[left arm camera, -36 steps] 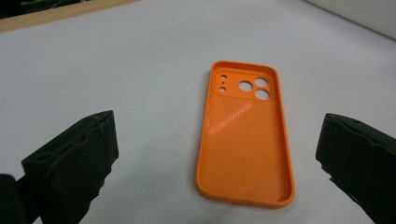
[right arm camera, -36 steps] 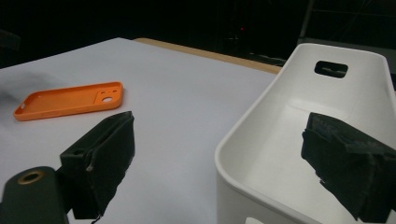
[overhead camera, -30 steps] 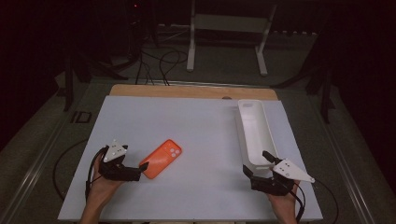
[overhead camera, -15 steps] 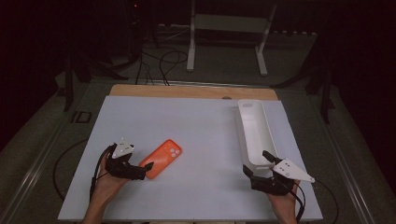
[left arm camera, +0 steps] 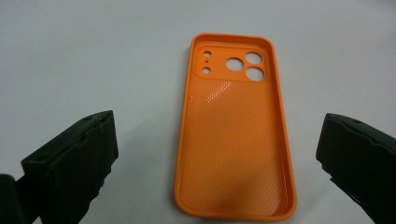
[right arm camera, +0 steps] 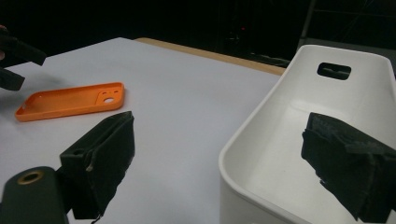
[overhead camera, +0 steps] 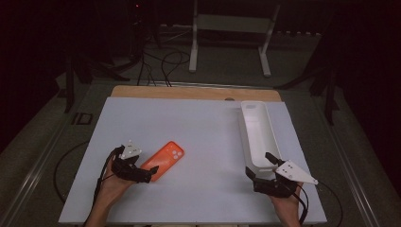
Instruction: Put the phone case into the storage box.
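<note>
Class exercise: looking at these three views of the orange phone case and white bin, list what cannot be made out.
- Left tongs in the high view: too small to tell whether they touch the orange phone case.
- White bin, right gripper view: its near end runs off the bottom edge; a jaw covers part of the inside.
- Case underside: hidden against the table.

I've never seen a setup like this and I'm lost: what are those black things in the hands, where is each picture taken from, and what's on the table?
A person holds hand-held tongs, one in each hand, each carrying a small camera. The high view looks down on the table: left tongs, right tongs. The other two pictures look along each tool's black jaws. On the table lie an orange phone case, inner side up, and a long white bin, which looks empty. The left tongs are open, jaws either side of the case without touching it. The right tongs are open at the bin's near end, one jaw over its inside. Nothing is held.
</note>
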`<state>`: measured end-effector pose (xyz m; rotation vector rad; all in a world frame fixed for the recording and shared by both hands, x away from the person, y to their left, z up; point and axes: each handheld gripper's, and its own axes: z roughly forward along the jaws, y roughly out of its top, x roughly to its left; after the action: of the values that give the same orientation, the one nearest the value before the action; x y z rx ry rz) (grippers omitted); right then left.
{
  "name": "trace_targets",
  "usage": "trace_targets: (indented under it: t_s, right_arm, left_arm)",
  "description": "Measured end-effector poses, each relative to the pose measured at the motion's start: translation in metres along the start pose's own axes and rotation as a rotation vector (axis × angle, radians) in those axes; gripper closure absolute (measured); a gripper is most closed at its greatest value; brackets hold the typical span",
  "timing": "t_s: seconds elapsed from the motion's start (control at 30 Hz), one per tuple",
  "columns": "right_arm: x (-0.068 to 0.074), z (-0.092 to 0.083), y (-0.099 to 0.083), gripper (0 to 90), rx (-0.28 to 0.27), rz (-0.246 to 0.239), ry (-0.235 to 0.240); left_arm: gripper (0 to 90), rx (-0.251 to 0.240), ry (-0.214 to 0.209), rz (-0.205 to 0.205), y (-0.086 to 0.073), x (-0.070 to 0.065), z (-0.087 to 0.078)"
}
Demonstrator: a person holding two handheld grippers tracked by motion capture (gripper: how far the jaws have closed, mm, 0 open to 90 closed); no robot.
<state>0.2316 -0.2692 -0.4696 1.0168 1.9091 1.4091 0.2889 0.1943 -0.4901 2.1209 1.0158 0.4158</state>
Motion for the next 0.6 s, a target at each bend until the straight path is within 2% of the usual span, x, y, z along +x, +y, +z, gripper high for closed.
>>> trace_targets:
  t_s: [0.6]
  right_arm:
    - [0.0,0.001,0.0,9.7,0.001,-0.002,0.002]
  left_arm:
    - [0.0,0.048,-0.012,0.016,-0.002,-0.006,0.012]
